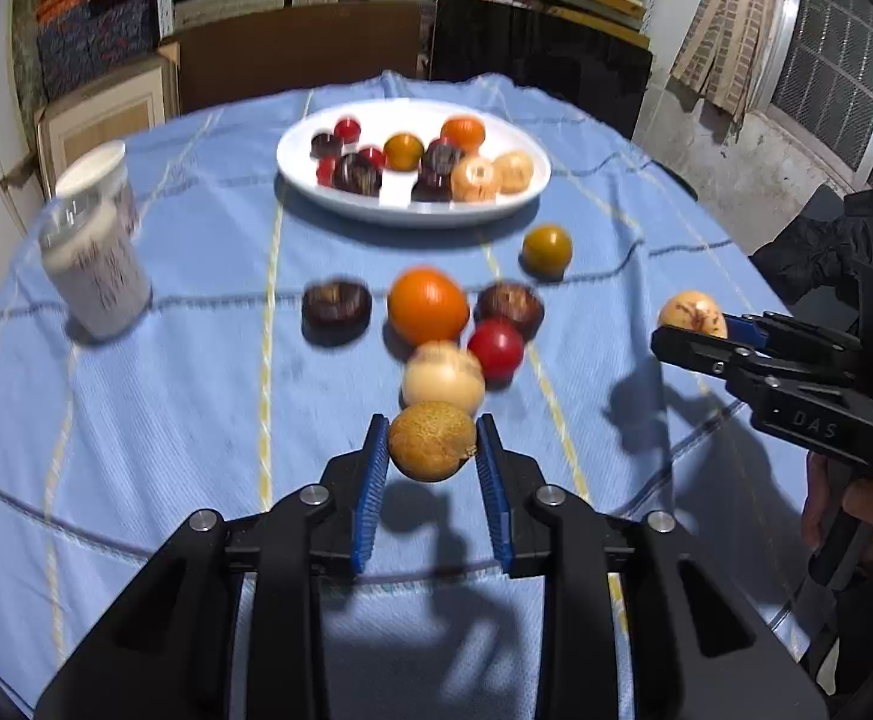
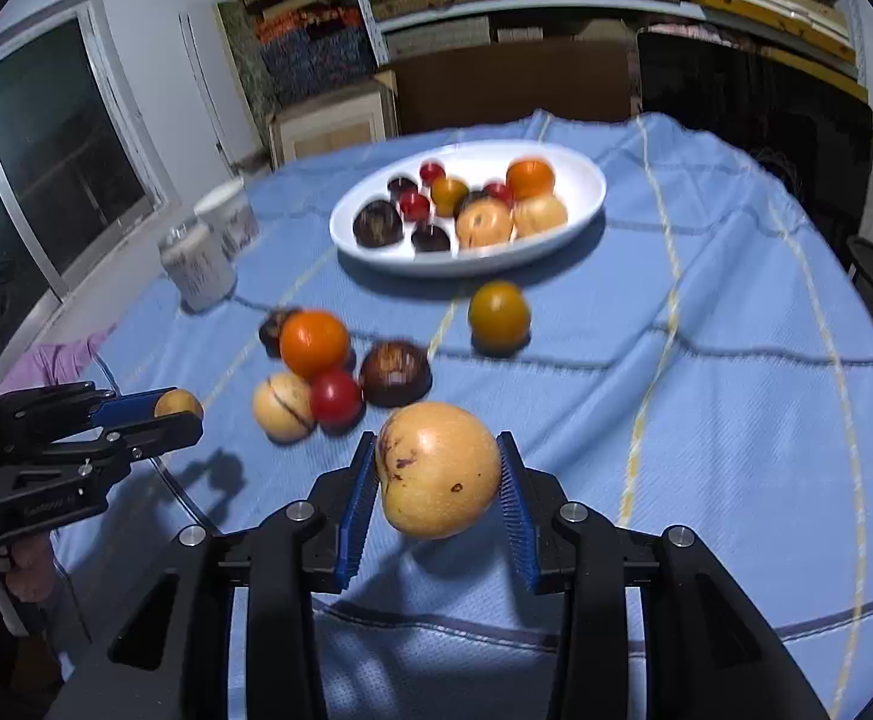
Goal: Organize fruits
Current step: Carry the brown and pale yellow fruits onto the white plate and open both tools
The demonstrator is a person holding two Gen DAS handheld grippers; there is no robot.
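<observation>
My left gripper (image 1: 433,420) is shut on a small rough brown fruit (image 1: 432,441), held just above the blue cloth. My right gripper (image 2: 436,438) is shut on a large pale yellow fruit (image 2: 439,471) with dark specks, also lifted off the cloth. Each gripper shows in the other's view, at the table's near sides. Loose on the cloth between them lie an orange (image 1: 427,306), a red fruit (image 1: 495,348), a pale fruit (image 1: 442,375), two dark brown fruits (image 1: 336,303) and an olive-yellow fruit (image 1: 547,249). Behind them a white oval plate (image 1: 292,162) holds several fruits.
Two white cups (image 1: 97,276) stand at the table's left side. The round table's edge curves close on both sides. Shelves, cardboard boxes (image 1: 106,114) and dark panels stand behind the table. A person's hand (image 1: 868,504) grips the right gripper's handle.
</observation>
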